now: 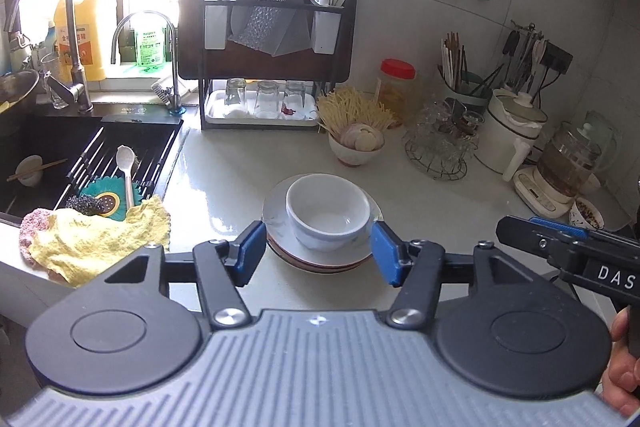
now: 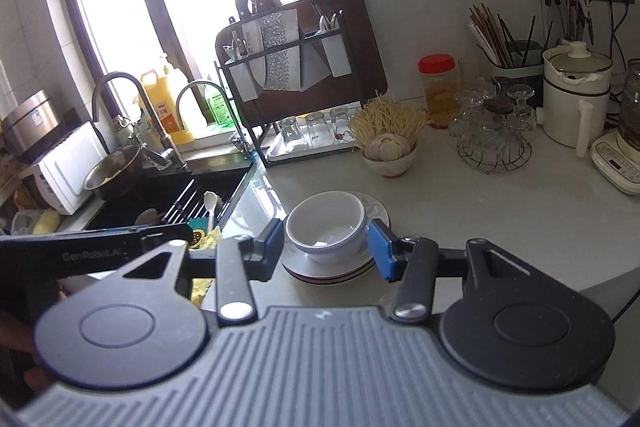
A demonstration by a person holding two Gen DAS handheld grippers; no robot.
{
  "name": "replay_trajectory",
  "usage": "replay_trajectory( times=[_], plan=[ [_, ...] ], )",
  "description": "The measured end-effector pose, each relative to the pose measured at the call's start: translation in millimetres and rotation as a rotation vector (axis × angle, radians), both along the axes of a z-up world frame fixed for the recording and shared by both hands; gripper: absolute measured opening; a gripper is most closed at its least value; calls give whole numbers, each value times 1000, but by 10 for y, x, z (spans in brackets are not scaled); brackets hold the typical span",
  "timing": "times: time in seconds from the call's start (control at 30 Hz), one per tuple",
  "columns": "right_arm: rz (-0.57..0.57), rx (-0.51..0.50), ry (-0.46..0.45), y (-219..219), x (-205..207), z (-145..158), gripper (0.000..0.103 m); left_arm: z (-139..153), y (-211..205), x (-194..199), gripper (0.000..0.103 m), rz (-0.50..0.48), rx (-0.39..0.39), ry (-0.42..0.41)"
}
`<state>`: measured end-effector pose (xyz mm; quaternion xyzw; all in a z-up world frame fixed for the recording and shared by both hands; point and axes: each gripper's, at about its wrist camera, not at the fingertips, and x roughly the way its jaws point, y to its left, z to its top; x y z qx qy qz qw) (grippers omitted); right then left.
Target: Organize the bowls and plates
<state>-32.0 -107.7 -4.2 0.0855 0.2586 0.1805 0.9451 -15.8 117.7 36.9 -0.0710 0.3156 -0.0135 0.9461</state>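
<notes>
A white bowl (image 1: 328, 213) stands upright and empty on a small stack of plates (image 1: 276, 215) in the middle of the pale counter. My left gripper (image 1: 320, 254) is open just in front of the stack, its blue pads (image 1: 250, 253) on either side of the bowl and clear of it. In the right wrist view the same bowl (image 2: 326, 227) and plates (image 2: 340, 269) lie beyond my right gripper (image 2: 326, 247), which is open and holds nothing. The right gripper's black body (image 1: 560, 251) shows to the right of the stack, well away from it.
A dark sink (image 1: 48, 147) with a spoon and a yellow cloth (image 1: 100, 239) lies to the left. Behind the stack stand a knife and glass rack (image 1: 264, 27), a garlic bowl (image 1: 356, 147), a wire stand of glasses (image 1: 440, 143) and a white pot (image 1: 512, 131).
</notes>
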Motion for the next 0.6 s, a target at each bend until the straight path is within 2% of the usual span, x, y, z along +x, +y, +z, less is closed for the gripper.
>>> replay_trajectory(
  times=[0.1,0.2,0.27,0.33,0.47,0.57,0.6],
  plan=[
    [-8,-1,-13,-5,-42,-12,51,-2,28,-38,74,7,-1,-9],
    [-13,-7,-17,-5,-69,-16,58,-21,41,-70,82,20,0,-13],
    [-23,-16,-31,-16,-99,-15,67,-37,42,-75,89,12,-6,-8],
    [-36,-25,-51,-37,-111,-30,79,-60,43,-55,92,6,-11,3],
    [-56,-19,-47,-77,-93,-70,81,-80,56,-32,95,17,16,22],
    [-59,3,-46,-98,-96,-77,89,-72,66,-40,96,18,32,21],
    [-62,6,-45,-99,-100,-77,98,-69,63,-52,97,18,35,19]
  ],
)
